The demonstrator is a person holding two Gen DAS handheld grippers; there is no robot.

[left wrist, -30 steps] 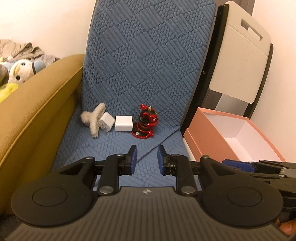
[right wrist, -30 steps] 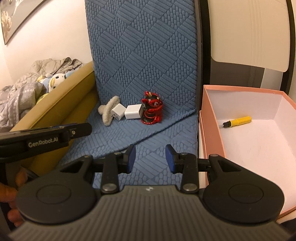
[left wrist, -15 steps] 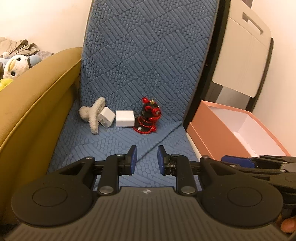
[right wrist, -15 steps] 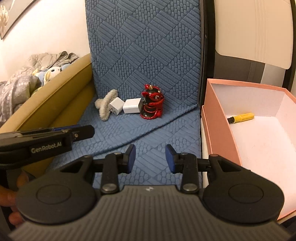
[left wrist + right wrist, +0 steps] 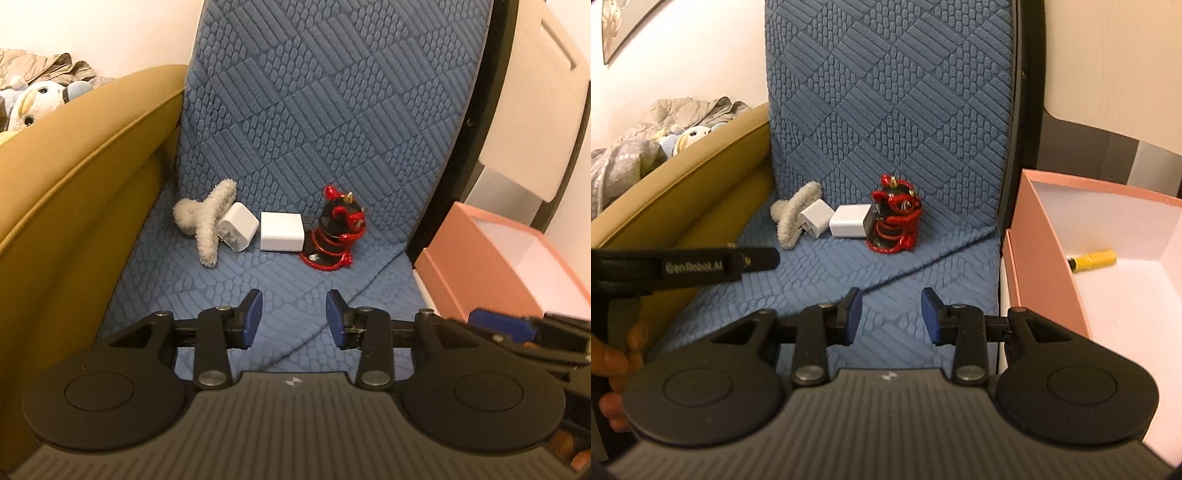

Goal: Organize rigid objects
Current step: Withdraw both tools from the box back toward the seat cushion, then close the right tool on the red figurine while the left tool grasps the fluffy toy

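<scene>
Compared with a second ago, both tongs are sitting closer to the row of small things on the blue quilted mat (image 5: 332,122), which are now looming larger in both views. The left tongs (image 5: 293,319) are opening, their blue pads standing wider apart than before, with nothing between them. The right tongs (image 5: 892,315) are holding the same part-open gap, also empty.

The row is lying ahead of both tongs, well apart from the pads: a fluffy grey hair clip (image 5: 205,218), a small white plug charger (image 5: 236,227) touching it, a white charger block (image 5: 282,232) just beside that, and a red-and-black figurine (image 5: 336,236) standing upright at the right end. The pink box (image 5: 1041,269) is sitting to the right of the mat, with a yellow screwdriver (image 5: 1095,259) lying inside it.
</scene>
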